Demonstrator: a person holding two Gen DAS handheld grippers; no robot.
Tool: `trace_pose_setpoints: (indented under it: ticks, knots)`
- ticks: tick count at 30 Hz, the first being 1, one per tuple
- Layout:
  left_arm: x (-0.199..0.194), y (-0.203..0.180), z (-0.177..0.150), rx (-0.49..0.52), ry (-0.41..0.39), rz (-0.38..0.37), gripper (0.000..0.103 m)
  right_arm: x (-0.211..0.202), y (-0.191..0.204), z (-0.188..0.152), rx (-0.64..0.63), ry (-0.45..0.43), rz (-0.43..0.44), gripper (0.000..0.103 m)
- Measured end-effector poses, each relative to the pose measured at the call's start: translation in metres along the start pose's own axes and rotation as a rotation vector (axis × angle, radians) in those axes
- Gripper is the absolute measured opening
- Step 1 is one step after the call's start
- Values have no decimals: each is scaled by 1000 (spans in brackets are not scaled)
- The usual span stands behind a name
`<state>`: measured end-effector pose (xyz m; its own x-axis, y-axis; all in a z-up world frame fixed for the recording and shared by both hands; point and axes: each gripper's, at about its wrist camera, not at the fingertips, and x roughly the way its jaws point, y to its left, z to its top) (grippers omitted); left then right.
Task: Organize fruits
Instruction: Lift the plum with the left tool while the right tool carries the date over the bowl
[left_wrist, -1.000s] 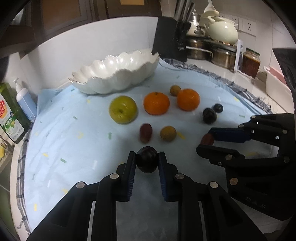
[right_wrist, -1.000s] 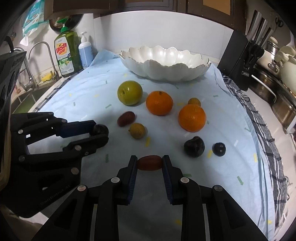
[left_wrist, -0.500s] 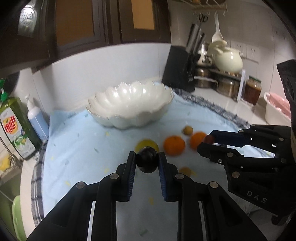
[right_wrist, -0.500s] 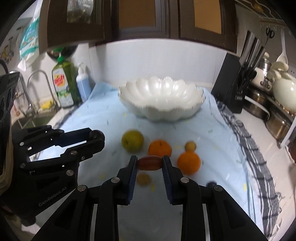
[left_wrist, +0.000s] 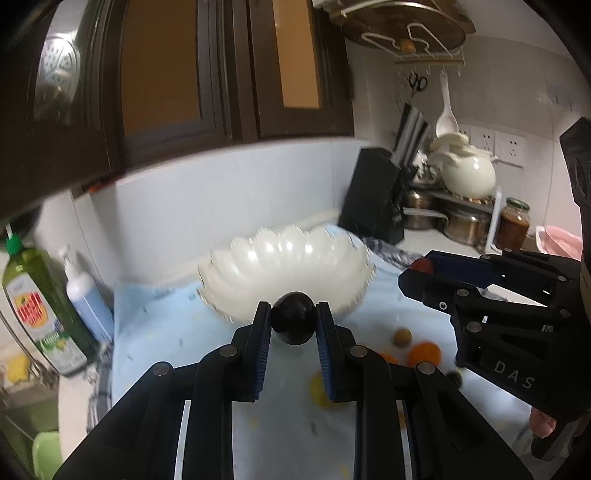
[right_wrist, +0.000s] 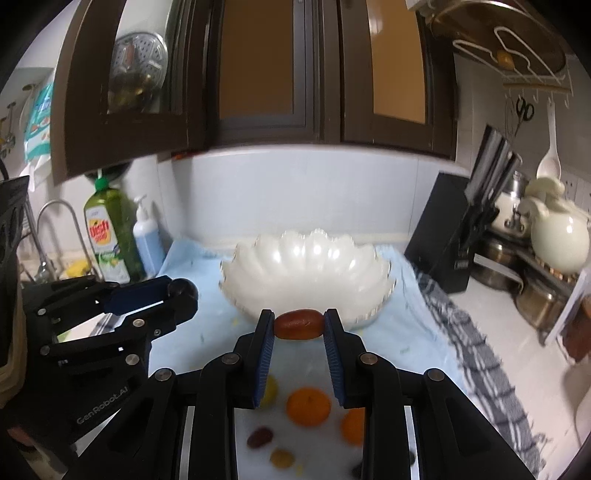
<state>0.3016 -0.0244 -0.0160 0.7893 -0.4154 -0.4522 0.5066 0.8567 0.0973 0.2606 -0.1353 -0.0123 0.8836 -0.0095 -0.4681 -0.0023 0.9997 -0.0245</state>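
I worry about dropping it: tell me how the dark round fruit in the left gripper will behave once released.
The dark round fruit looks smooth and nearly spherical, so it would probably roll. It likely is light, pinched by the left gripper at two spots. Released over the white bowl, the curved wall should contain it.

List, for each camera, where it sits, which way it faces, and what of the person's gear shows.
Left wrist: on the left gripper, facing the white bowl; its fingers clamp a dark plum; the right gripper shows at right.
Right wrist: on the right gripper, facing the bowl; it clamps a reddish date; the left gripper shows at left.
Shared: bowl, blue cloth, knife block, both grippers.
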Motion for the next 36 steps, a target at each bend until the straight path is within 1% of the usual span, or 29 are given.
trace_pose_setpoints:
  ticks: [2,6,10,14,21,23,27,32,36]
  knots:
    - [2,2,10,3,-29,21,24,5,-2,10,-11,-20,0,29]
    - [11,6,27,9,-48,66,24,19,-8,29,-33,-54,7,29]
    - [26,12,45,-15,-39,82,24,38,-19,51,-54,-70,25,29]
    - [51,18,62,-40,-14,92,24,66,-31,69,-62,-45,39,29]
    - [111,36,78,-109,95,76,24,124,-52,89,-66,39,55,29]
    - [130,41,79,-121,133,91,24,141,-59,92,-54,73,65,29]
    - [160,50,80,-154,187,84,24,173,-69,95,-38,141,75,29]
    - [192,56,81,-171,256,80,24,211,-79,97,-15,230,105,29]
    - [221,63,78,-201,329,50,25,239,-82,95,-17,302,129,29]
